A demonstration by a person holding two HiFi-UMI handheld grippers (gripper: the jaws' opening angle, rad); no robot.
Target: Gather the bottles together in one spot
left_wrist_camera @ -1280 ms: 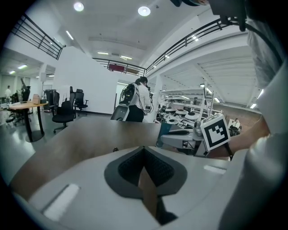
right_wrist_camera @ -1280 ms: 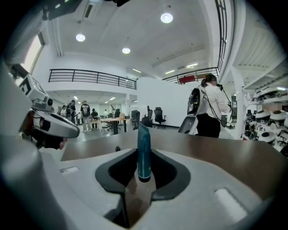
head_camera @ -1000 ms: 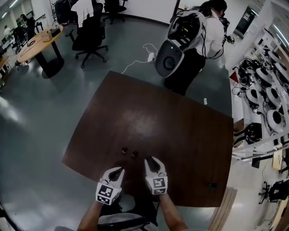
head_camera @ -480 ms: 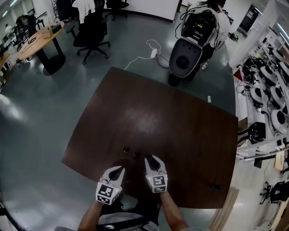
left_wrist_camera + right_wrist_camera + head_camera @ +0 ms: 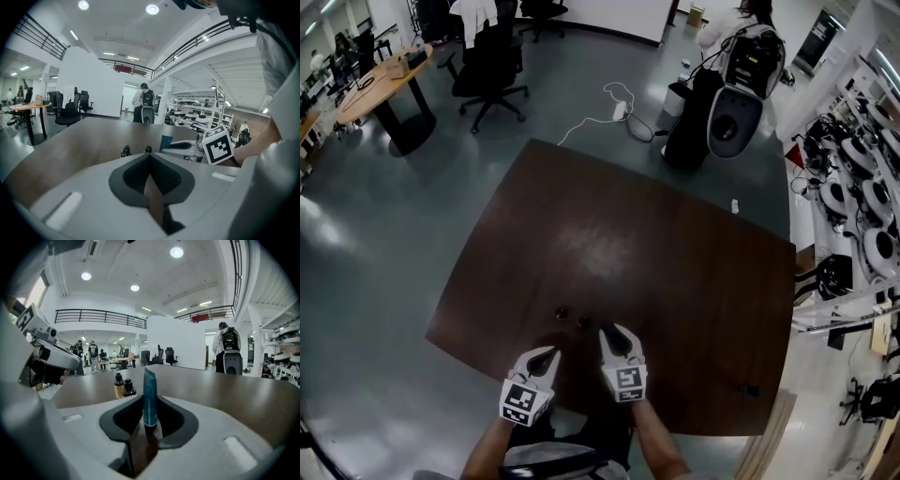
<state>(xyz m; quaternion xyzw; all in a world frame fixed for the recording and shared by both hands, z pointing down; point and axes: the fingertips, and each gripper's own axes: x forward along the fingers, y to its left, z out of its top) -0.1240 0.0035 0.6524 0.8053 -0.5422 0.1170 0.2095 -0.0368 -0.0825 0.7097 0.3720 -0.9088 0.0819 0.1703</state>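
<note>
The right gripper (image 5: 150, 400) has its jaws clamped on a slim teal plastic tube (image 5: 149, 397), which stands upright between the dark pads with its flat crimped end on top. Its lower end sits right down at the tabletop, though I can't make out whether it actually rests there. The left gripper (image 5: 150, 157) is beside it on the person's left. Its jaws are pressed together with nothing between them, and its tips sit a little further back from the bottles than the right one's. Just ahead of the right gripper's tips, slightly to the left, are two small bottles close together. One is an amber glass bottle with a dark cap (image 5: 118, 386) and the other a squat dark brown bottle (image 5: 127, 388). In the right gripper view they overlap, while the head view shows a narrow gap between them. All of this is near the person's edge of a large dark brown wooden table (image 5: 628, 234), with the two grippers low over it and the person's forearms (image 5: 492, 450) reaching in from below. Across the grey floor beyond the far edge, a person carrying a bulky white and black machine on the back (image 5: 739, 89) stands near a white power cable (image 5: 600, 117), and black office chairs (image 5: 487, 66) and a round light wood table (image 5: 380, 84) are off to the left.
</note>
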